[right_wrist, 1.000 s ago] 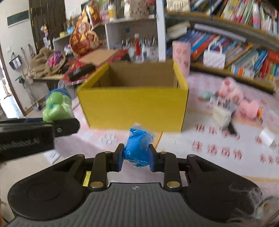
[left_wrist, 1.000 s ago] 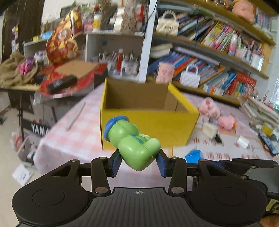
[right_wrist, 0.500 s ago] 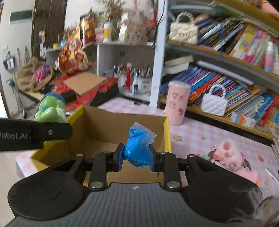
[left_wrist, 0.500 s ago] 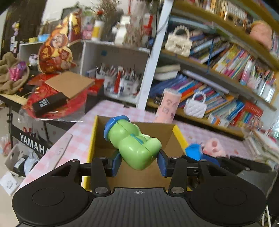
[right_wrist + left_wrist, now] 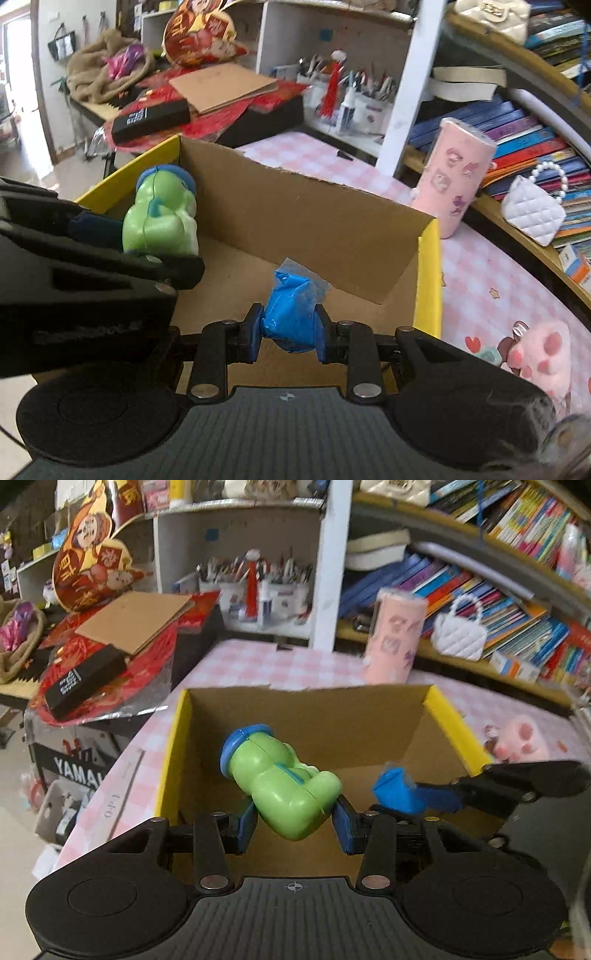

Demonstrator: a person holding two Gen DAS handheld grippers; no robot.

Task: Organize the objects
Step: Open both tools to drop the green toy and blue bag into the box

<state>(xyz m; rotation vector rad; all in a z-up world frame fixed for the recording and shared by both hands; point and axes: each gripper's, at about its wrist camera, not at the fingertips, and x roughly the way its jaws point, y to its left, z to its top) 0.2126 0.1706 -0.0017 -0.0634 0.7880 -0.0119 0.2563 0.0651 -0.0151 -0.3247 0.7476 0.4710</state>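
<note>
The green toy figure (image 5: 280, 786) is pinched at its lower body between the fingers of the left gripper (image 5: 293, 821) and is held above the open yellow cardboard box (image 5: 454, 731), over its left part. It looks like hard, smooth plastic, so it is judged to be light and stiff but somewhat slippery; the rounded body gives the pads little flat surface, and a grip across the narrower waist seems the safest. The blue wrapped packet (image 5: 293, 319) is squeezed between the fingers of the right gripper (image 5: 290, 341), also over the inside of the box, nearer its right wall. Its wrapping is crumpled and thin, so it is expected to be soft and very light, and it can be deformed easily. The box stands on the table (image 5: 480, 280) with a pink checked cloth.
</note>
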